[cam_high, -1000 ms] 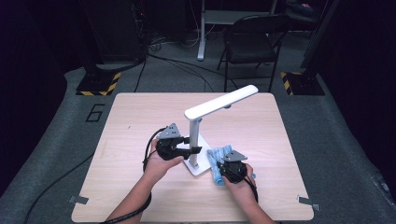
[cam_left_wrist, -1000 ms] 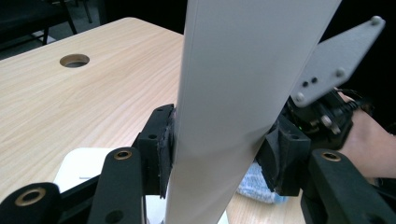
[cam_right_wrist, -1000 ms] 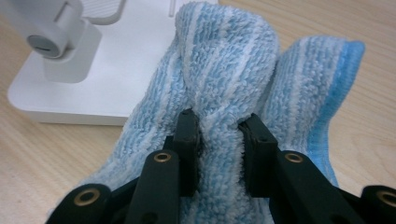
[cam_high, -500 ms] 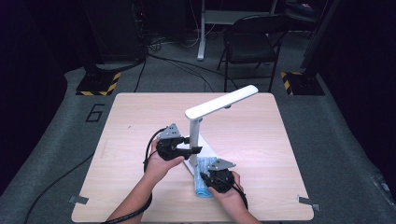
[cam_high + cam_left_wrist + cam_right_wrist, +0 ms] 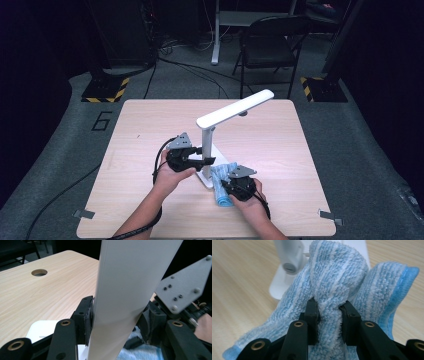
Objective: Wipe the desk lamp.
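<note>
A white desk lamp point(image 5: 207, 131) stands mid-table, its flat base point(image 5: 206, 176) on the wood and its long head point(image 5: 235, 108) slanting up to the right. My left gripper point(image 5: 206, 161) is shut on the lamp's upright post point(image 5: 127, 292), one jaw pad on each side. A blue striped cloth point(image 5: 222, 181) lies against the base's right side. My right gripper point(image 5: 227, 180) is shut on a bunched fold of that cloth point(image 5: 332, 287), and the lamp base point(image 5: 287, 275) shows just beyond it.
The wooden table point(image 5: 145, 125) has a round cable hole point(image 5: 39, 272) in its top. A folding chair point(image 5: 267, 47) stands beyond the far edge. Striped floor weights point(image 5: 105, 90) sit at both far corners. Cables trail off the table's left side.
My right gripper pulled the cloth toward the near edge half a second ago, then moved back up against the lamp base. The left gripper has stayed on the post.
</note>
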The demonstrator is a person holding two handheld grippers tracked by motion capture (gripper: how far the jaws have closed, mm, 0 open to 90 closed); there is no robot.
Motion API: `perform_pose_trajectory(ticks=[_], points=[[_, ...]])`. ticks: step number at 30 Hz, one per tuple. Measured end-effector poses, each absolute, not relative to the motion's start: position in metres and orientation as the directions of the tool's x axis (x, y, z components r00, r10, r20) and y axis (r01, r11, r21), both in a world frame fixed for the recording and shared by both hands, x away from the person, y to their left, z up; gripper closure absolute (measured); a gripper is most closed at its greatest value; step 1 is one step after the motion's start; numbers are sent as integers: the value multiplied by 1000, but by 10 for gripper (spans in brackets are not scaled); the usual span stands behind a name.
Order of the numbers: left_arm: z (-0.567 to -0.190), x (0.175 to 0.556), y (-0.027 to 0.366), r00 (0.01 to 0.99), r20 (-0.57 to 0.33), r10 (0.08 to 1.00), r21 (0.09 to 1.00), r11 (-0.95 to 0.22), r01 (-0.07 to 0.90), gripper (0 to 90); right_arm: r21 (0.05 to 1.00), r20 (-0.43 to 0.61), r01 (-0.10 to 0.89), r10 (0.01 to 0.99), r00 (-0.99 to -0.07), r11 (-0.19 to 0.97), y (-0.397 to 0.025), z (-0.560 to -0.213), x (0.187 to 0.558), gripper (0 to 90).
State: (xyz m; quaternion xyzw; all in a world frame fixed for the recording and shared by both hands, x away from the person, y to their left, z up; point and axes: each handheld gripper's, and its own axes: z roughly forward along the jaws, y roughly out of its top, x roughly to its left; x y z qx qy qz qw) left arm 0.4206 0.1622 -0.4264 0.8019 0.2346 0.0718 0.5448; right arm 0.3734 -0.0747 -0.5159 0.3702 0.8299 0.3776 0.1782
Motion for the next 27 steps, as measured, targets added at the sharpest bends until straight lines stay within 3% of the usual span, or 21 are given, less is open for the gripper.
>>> perform_pose_trajectory(ticks=[15,27], points=[[-427,420,161,890,-155,428,907,-294,300,500,773,40,551,844,-535,313,-110,-518,398,686],[-428,418,161,891,-151,427,909,-294,295,501,764,53,530,781,-622,370,-91,-514,380,693]])
